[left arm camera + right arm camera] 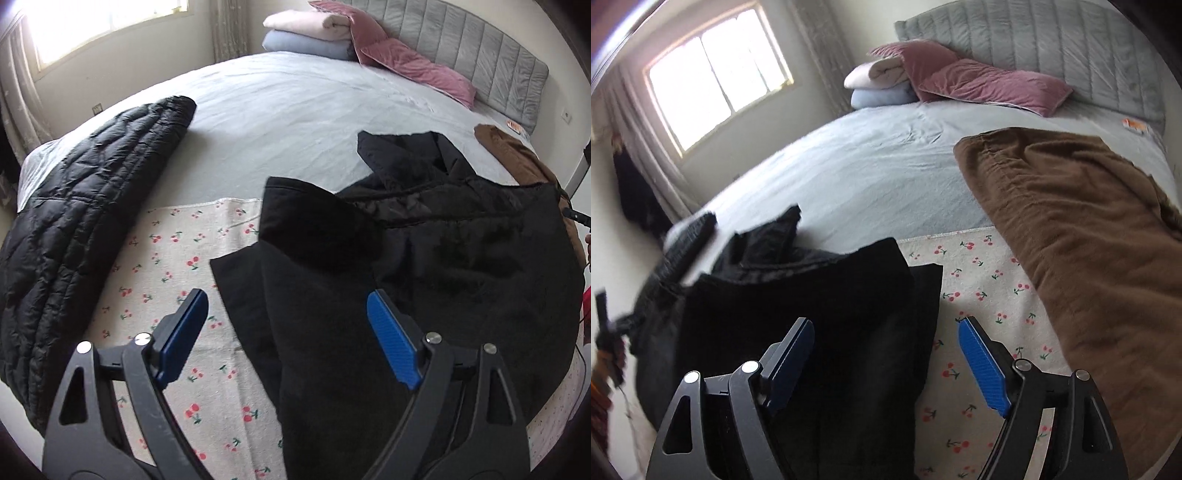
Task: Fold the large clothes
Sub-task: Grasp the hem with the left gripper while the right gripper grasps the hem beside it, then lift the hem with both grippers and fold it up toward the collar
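A large black coat [424, 251] lies partly folded on the cherry-print cloth [177, 266] at the near edge of the bed; it also shows in the right wrist view [827, 317]. My left gripper [286, 306] is open and empty, hovering over the coat's left folded edge. My right gripper [886, 332] is open and empty, above the coat's right edge where it meets the cherry-print cloth [982, 280].
A black quilted jacket [81, 206] lies at the bed's left side. A brown garment [1078, 240] lies at the right. Pink pillows [979, 83] and folded blankets [310, 35] sit by the grey headboard [480, 48]. A window [716, 74] is at the far left.
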Motion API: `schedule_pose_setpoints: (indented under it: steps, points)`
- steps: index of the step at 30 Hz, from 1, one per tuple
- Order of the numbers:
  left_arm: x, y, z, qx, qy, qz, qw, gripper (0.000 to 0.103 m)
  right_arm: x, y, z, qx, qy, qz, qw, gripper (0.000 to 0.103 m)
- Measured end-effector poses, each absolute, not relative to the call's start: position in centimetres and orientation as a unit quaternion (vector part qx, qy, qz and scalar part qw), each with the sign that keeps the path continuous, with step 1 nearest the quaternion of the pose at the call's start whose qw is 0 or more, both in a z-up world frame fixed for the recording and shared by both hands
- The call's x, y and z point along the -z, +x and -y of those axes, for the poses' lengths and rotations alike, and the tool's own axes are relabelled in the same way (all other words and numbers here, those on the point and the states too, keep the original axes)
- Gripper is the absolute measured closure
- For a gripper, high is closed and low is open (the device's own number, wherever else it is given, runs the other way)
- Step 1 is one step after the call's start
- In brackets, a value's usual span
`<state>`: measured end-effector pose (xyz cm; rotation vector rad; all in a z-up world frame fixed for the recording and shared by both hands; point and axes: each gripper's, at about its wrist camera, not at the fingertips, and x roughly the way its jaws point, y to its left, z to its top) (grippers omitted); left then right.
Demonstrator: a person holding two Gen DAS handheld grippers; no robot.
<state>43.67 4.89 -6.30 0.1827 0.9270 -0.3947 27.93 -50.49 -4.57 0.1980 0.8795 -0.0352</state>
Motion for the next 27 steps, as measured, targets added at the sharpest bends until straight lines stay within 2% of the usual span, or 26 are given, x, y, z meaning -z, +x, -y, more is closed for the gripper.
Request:
schedule_pose_setpoints:
  steps: [1,3,4,5,6,7,9,10,14,20,24,27]
  points:
    - [6.8,44.5,-4.0,0.184,0.091,-0.449,0.870,0.020,5.6,29.1,49.7,0.017,0.077,-0.442,0.893,0.021]
    - [7.1,45.6,-2.8,0.177,0.085,-0.451,0.870,0.043,7.7,31.3,48.4,0.034,0.050,-0.465,0.883,0.021]
    - [7.1,45.9,-2.4,0.174,0.074,-0.449,0.874,0.060,8.5,31.9,48.1,0.047,0.044,-0.471,0.880,0.022]
    - [6.9,45.9,-2.2,0.164,0.060,-0.443,0.879,0.066,9.1,32.4,47.9,0.059,0.048,-0.470,0.879,0.023]
    - [6.6,45.8,-2.1,0.157,0.045,-0.435,0.885,0.079,9.3,32.4,47.8,0.064,0.057,-0.463,0.882,0.037]
    - [6.3,45.6,-2.1,0.154,0.035,-0.430,0.889,0.093,9.2,32.4,47.6,0.070,0.058,-0.452,0.887,0.062]
    - [5.3,44.8,-2.2,0.137,0.029,-0.410,0.901,0.095,8.3,31.6,47.2,0.101,0.040,-0.430,0.896,0.090]
    - [4.6,44.1,-2.2,0.127,0.033,-0.392,0.911,0.096,7.4,30.9,46.9,0.114,0.031,-0.413,0.903,0.093]
    - [0.7,42.9,-2.3,0.077,0.046,-0.322,0.942,0.096,2.9,29.1,46.0,0.183,-0.014,-0.339,0.923,0.096]
    - [-5.3,46.9,-0.4,-0.017,0.083,-0.225,0.971,0.096,-4.1,33.6,44.5,0.294,-0.058,-0.236,0.924,0.096]
    - [-4.7,50.5,0.4,-0.060,0.083,-0.185,0.977,0.096,-4.0,37.9,43.8,0.339,-0.073,-0.210,0.914,0.096]
    - [-1.1,52.6,1.7,-0.082,0.104,-0.166,0.977,0.096,-0.9,41.0,43.7,0.363,-0.101,-0.214,0.901,0.096]
